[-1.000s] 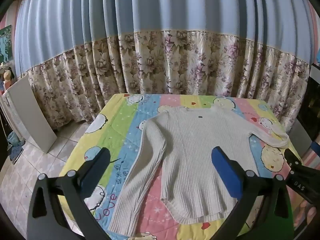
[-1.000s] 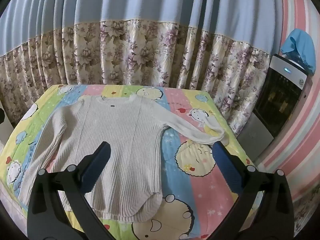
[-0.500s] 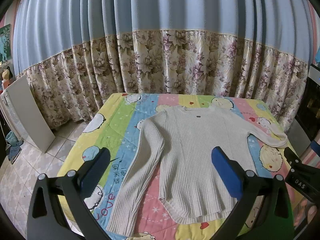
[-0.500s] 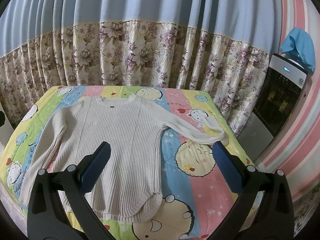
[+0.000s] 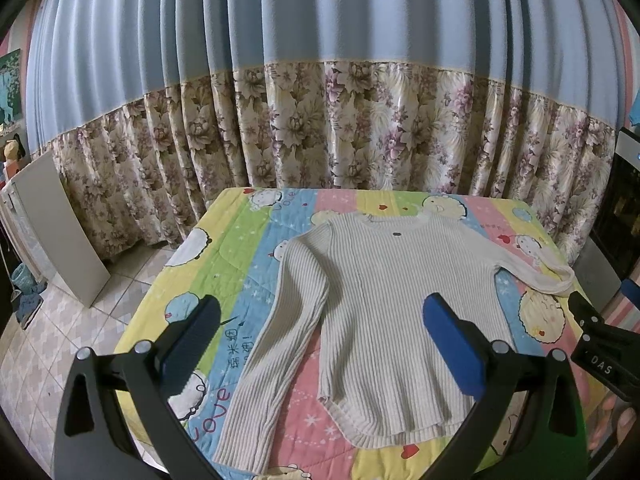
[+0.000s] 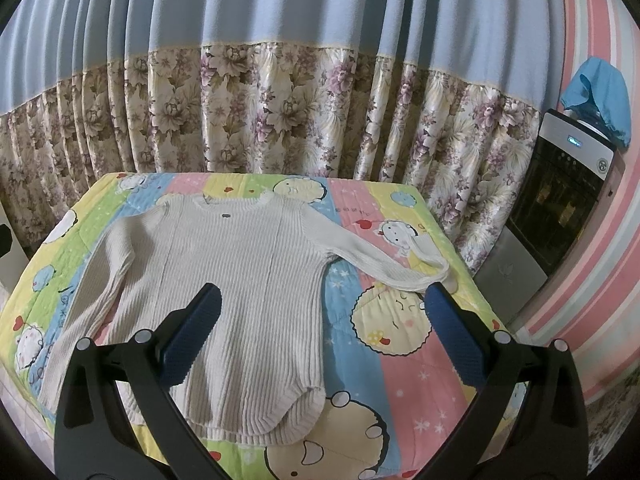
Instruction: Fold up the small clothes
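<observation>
While the sweater lies flat on the blanket, its neck points to 12 o'clock and its hem to 6 o'clock. One sleeve runs down toward 7 o'clock; the other reaches out toward 3 o'clock. The left gripper and the right gripper both hang above it, spread wide, holding nothing. Flowery curtains hang behind.

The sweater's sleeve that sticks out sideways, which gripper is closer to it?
Right. The right gripper hangs beside the outstretched sleeve; the left gripper hangs over the other sleeve.
</observation>
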The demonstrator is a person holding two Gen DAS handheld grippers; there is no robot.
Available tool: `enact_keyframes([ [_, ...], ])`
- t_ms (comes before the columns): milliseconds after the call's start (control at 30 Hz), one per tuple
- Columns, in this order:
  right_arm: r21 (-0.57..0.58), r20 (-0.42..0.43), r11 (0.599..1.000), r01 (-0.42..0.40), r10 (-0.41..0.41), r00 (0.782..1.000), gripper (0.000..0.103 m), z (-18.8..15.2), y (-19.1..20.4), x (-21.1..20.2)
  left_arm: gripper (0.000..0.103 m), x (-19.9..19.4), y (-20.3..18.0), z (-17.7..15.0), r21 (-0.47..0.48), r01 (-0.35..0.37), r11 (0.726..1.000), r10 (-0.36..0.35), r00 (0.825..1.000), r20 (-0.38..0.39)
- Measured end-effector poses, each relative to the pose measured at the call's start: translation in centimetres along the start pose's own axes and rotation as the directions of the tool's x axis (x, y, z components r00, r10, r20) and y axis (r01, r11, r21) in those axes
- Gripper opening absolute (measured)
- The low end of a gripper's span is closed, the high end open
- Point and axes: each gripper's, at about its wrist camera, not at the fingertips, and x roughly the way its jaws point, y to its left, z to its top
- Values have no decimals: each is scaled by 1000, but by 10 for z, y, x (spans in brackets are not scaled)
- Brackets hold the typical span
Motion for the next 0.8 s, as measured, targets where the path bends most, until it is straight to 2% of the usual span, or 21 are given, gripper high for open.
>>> enact_keyframes([
  [800,-1,-3,1000,-3,3,1000,100,-1,-1,4,101,1,1,3,-2,-1,1000,1,1000,9],
])
